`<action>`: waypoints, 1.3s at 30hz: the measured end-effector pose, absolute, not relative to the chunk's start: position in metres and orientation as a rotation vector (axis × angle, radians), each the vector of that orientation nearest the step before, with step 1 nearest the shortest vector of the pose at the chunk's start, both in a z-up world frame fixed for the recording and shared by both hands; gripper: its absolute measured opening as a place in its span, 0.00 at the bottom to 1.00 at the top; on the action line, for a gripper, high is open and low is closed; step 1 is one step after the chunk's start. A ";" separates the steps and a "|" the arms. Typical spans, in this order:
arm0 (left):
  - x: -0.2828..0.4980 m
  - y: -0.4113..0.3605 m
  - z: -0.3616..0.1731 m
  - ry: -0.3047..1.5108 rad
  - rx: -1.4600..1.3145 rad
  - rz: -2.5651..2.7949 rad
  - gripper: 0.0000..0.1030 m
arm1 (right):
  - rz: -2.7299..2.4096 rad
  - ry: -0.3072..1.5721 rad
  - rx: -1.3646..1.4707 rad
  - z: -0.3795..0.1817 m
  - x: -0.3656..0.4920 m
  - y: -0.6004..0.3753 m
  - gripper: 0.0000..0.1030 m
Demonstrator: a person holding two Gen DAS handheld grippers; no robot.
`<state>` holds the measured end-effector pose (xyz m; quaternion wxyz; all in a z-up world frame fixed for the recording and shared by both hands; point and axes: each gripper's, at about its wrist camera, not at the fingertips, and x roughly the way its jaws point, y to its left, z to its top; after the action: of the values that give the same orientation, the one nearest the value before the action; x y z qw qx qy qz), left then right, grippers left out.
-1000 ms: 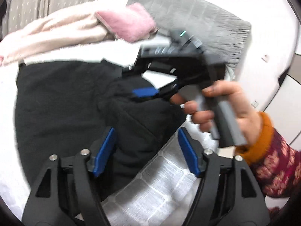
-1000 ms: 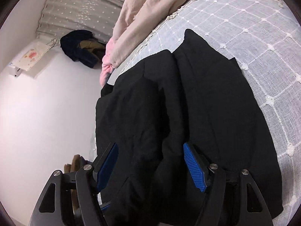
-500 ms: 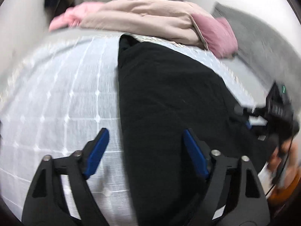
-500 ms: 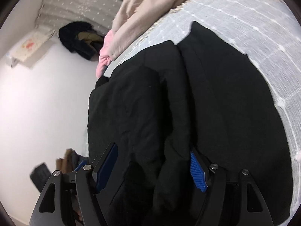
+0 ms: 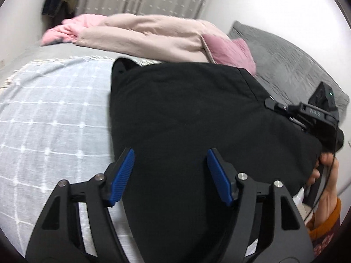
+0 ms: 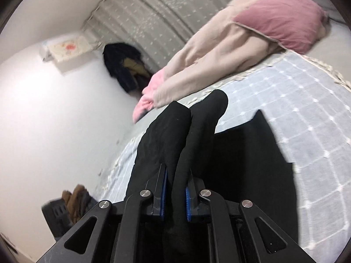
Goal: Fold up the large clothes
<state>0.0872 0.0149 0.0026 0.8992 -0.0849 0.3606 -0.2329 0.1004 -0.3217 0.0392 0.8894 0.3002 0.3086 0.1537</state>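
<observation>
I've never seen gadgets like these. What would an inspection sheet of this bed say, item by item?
Surface: bed with a pale blue checked cover.
Job's things: black garment spread on the cover, one fold raised.
Clutter: beige and pink bedding, grey quilt.
Claws: left claw open above the garment, jaws just closing slightly; right claw just closed, pinching a garment fold.
Cables: thin black cord by the right hand.
Surroundings: curtain, dark clothes hanging.
</observation>
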 end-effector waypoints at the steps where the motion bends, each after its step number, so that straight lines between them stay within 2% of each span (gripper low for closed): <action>1: 0.089 0.012 0.000 0.755 -0.177 -0.490 0.67 | 0.299 0.640 0.643 0.036 0.098 -0.334 0.12; 5: 0.092 -0.002 -0.012 0.795 -0.168 -0.531 0.68 | 0.213 0.743 0.682 -0.003 0.096 -0.375 0.13; 6: 0.091 -0.006 -0.013 0.793 -0.147 -0.526 0.68 | 0.188 0.787 0.680 -0.016 0.097 -0.379 0.18; 9: 0.087 -0.016 -0.014 0.776 -0.076 -0.497 0.68 | 0.107 0.874 0.667 -0.037 0.093 -0.391 0.42; 10: 0.087 -0.016 -0.013 0.779 -0.079 -0.492 0.68 | 0.095 0.855 0.672 -0.030 0.087 -0.396 0.42; 16: 0.084 -0.015 -0.016 0.761 -0.082 -0.474 0.68 | 0.321 0.722 0.750 0.012 0.049 -0.406 0.42; 25: 0.081 -0.016 -0.018 0.749 -0.070 -0.461 0.68 | 0.455 1.022 0.717 -0.026 0.052 -0.373 0.45; 29: 0.081 -0.018 -0.020 0.745 -0.061 -0.445 0.68 | 0.472 1.035 0.726 -0.036 0.059 -0.365 0.44; 31: 0.082 -0.017 -0.020 0.742 -0.066 -0.432 0.68 | 0.433 0.996 0.712 -0.033 0.059 -0.363 0.30; 33: 0.081 -0.014 -0.019 0.727 -0.091 -0.424 0.68 | 0.403 0.932 0.652 -0.018 0.057 -0.355 0.25; 37: 0.075 -0.009 -0.011 0.664 -0.151 -0.457 0.68 | 0.416 0.736 0.568 0.033 0.039 -0.351 0.21; 39: 0.072 -0.016 -0.011 0.668 -0.131 -0.482 0.68 | 0.402 0.715 0.560 0.036 0.035 -0.358 0.21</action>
<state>0.0724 -0.0158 -0.0108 0.9142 -0.0638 0.3244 -0.2342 0.0346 -0.3579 0.0357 0.8792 0.2688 0.3428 0.1928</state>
